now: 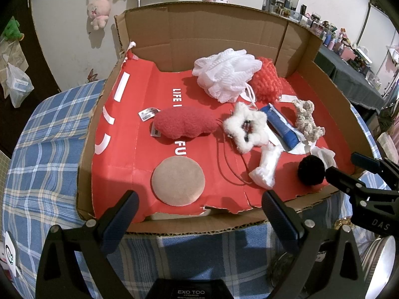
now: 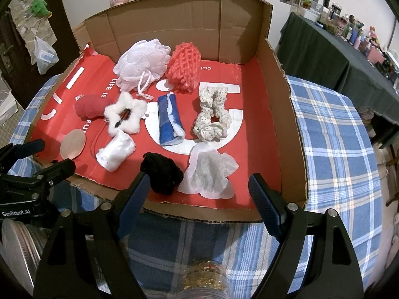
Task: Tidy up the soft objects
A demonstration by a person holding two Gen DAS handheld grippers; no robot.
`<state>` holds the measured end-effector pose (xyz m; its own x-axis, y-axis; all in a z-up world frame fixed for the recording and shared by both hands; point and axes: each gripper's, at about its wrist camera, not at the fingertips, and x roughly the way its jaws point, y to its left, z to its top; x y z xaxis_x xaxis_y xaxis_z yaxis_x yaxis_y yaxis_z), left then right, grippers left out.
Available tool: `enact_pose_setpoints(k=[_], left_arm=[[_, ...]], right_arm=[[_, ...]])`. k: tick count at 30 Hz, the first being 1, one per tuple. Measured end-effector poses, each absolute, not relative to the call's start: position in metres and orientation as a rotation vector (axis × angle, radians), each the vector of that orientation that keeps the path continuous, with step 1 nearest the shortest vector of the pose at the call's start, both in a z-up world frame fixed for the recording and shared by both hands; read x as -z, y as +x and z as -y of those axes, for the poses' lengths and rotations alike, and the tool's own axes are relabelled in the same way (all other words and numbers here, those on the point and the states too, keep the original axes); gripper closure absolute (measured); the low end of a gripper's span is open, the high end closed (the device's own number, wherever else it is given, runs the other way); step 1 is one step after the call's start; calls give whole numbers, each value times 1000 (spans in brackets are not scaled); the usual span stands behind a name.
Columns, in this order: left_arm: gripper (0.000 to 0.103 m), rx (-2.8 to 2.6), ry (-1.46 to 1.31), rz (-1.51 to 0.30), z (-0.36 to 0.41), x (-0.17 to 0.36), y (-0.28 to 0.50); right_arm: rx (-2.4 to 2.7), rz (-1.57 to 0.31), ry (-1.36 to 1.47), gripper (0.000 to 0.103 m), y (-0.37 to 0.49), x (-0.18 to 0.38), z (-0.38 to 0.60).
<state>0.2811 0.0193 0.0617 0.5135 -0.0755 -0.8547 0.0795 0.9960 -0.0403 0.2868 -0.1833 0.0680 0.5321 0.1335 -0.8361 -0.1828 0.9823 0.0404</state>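
Cardboard box (image 2: 286,114) on plaid desk (image 2: 331,149), red liner inside. Far: white loofah (image 2: 141,62), red net sponge (image 2: 184,68). Middle: red plush (image 1: 184,124), star scrunchie (image 2: 124,115), blue roll (image 2: 170,119), crochet scrunchie (image 2: 212,117). Near: tan pad (image 1: 178,180), black pompom (image 2: 162,172), tissue (image 2: 209,174). Left tool (image 1: 199,214) and right tool (image 2: 199,199) both released, grasping nothing, at near edge.

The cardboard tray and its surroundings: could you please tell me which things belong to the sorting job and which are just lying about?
For the job:
white mesh pouf
red knitted piece
cream scrunchie
white fluffy star
black pompom
round beige pad
cardboard tray

Just lying about:
pink plush toy
green plush toy
plastic bag
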Motion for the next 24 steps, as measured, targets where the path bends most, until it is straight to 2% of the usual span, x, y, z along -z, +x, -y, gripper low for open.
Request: enact_pose_setpoints(k=[24], left_arm=[[2,93,1,-1026,-19,-62,281]], right_arm=[[-184,-988,-62,22,289,-69,183]])
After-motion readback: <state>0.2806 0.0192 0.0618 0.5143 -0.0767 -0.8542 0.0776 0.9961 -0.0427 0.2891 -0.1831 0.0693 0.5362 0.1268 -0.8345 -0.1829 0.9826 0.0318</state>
